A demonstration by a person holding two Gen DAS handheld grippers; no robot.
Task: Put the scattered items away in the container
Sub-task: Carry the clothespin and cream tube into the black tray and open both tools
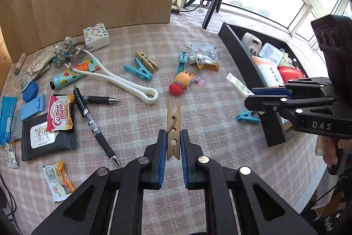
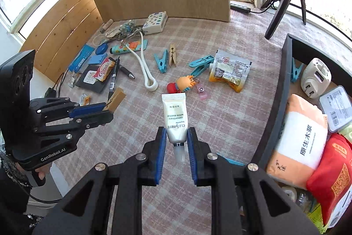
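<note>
Checked cloth covers the tabletop (image 1: 209,41). Left gripper (image 1: 172,144) fingers pinch a wooden clothespin (image 1: 173,124); right gripper (image 2: 176,140) fingers clamp a white tube (image 2: 175,118), lengthwise. The black container (image 2: 283,72) lies nearer the right hand.

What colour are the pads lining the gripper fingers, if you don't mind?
Blue pads, on black fingers; clearest in the left wrist view.
</note>
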